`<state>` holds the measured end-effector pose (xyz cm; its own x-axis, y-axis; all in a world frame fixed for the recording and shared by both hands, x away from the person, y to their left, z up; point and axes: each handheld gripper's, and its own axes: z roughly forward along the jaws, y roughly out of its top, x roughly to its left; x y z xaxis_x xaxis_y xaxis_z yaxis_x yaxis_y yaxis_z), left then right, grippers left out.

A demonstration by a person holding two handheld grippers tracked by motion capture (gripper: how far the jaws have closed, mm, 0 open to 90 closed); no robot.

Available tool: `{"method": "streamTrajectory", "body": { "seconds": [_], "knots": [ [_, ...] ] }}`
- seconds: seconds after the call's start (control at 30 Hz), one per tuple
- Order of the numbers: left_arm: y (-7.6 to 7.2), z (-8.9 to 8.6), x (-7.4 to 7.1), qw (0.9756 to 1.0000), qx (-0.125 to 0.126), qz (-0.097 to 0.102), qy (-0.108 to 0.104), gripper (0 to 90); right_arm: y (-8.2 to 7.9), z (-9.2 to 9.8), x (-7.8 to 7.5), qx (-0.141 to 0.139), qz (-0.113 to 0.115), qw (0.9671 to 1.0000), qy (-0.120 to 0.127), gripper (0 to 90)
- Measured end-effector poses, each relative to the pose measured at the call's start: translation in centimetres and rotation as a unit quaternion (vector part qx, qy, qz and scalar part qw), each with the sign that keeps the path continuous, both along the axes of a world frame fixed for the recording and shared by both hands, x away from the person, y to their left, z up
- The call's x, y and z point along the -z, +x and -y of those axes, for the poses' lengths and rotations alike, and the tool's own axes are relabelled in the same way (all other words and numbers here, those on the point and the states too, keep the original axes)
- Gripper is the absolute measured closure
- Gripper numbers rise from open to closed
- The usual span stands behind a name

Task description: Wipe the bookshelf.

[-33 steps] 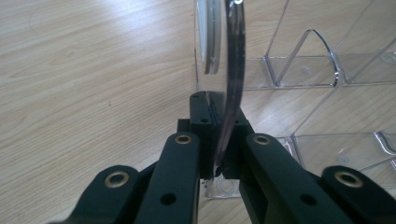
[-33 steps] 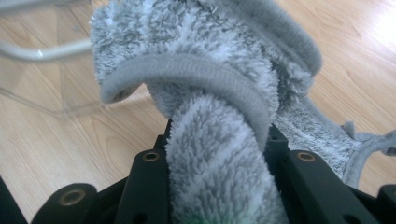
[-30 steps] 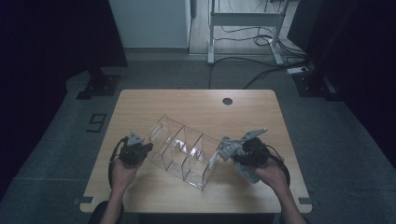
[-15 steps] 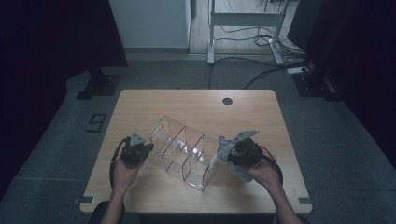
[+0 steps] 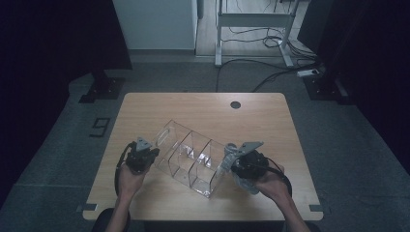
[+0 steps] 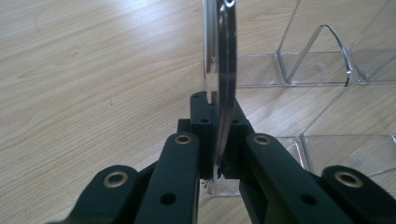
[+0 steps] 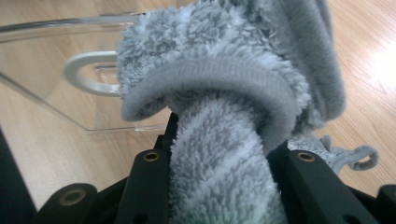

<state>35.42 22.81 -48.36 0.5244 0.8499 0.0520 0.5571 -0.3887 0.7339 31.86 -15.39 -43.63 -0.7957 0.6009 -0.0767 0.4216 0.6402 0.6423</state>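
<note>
A clear plastic organizer [image 5: 191,157] with three compartments lies slantwise on the wooden table [image 5: 203,108]. My left gripper [image 5: 145,155] is shut on the organizer's left end wall [image 6: 219,70], whose thin clear edge runs up between the black jaws in the left gripper view. My right gripper [image 5: 237,162] is shut on a bunched grey fluffy cloth [image 7: 224,93]. The cloth [image 5: 231,153] presses against the organizer's right end wall [image 7: 70,70], and a rounded cut-out shows through the plastic.
A small round black hole [image 5: 235,104] sits near the table's far edge. Beyond the table are a dark floor, cables [image 5: 270,72] and a white desk frame [image 5: 251,29]. A person's hands and forearms come in from the near edge.
My right gripper with the cloth has moved left, up against the organizer's right end. My left gripper and the organizer have stayed put.
</note>
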Motion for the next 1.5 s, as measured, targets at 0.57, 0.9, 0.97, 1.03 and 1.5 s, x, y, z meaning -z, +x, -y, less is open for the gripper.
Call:
{"method": "streamTrajectory", "body": {
  "seconds": [0.57,0.9,0.97,1.03,1.5],
  "knots": [
    [0.0,0.1,0.0,1.0,-0.007,-0.003,-0.003,87.0,-2.9,-1.8,-0.4,-0.053,-0.014,0.9985,-0.002,63.8],
    [0.0,0.1,-0.1,1.0,-0.008,-0.005,-0.002,87.0,-4.5,-2.9,-0.3,-0.09,-0.024,0.9957,-0.001,63.7],
    [0.0,0.1,0.0,1.0,-0.008,-0.004,-0.003,87.0,-4.5,-3.1,-0.2,-0.089,-0.028,0.9956,-0.001,63.7],
    [0.0,0.0,0.0,1.0,-0.007,-0.005,-0.004,87.0,-4.4,-3.1,0.0,-0.088,-0.031,0.9956,-0.001,63.8],
    [0.2,-0.3,0.0,0.9999,0.002,-0.006,-0.01,86.8,-3.6,-3.6,2.8,-0.085,-0.064,0.994,-0.024,64.3]
  ]
}}
